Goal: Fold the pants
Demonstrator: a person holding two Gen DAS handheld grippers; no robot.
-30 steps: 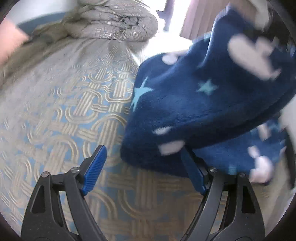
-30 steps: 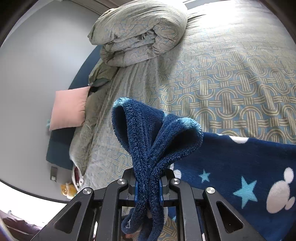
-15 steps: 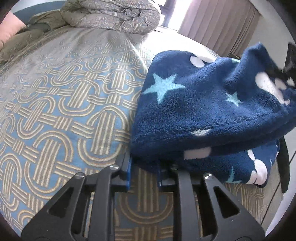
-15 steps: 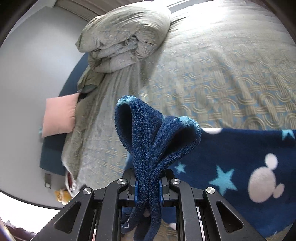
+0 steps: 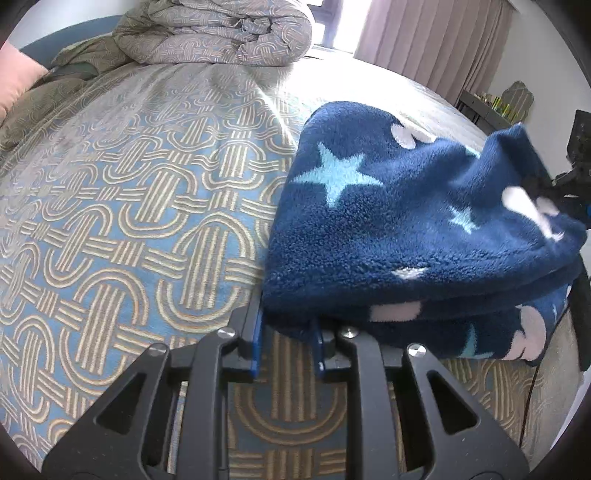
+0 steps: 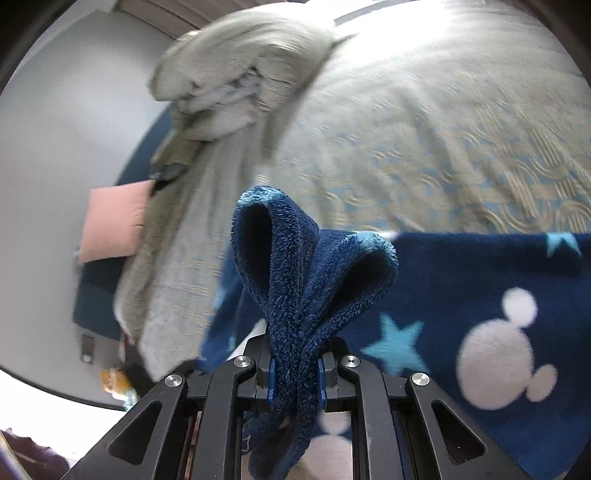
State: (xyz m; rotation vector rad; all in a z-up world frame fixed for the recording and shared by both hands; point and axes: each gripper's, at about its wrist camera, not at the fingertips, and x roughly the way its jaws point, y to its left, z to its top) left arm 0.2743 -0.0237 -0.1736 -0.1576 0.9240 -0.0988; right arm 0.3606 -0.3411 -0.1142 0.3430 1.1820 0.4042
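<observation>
The pants are dark blue fleece with light blue stars and white mouse-head shapes, folded over in layers on the patterned bed. My left gripper is shut on the near corner of the folded pants, its blue pads half hidden under the fleece. My right gripper is shut on a bunched edge of the pants, which loops up above the jaws; the rest of the pants spreads to the right. The right gripper shows at the far right of the left wrist view.
The bedspread with a blue and gold loop pattern covers the bed. A rolled duvet lies at the head. A pink pillow leans by the grey wall. Curtains and a dark side table stand beyond the bed.
My left gripper was open a second ago and has closed on the near corner of the pants. My right gripper has moved with its held edge, and its view is blurred.
</observation>
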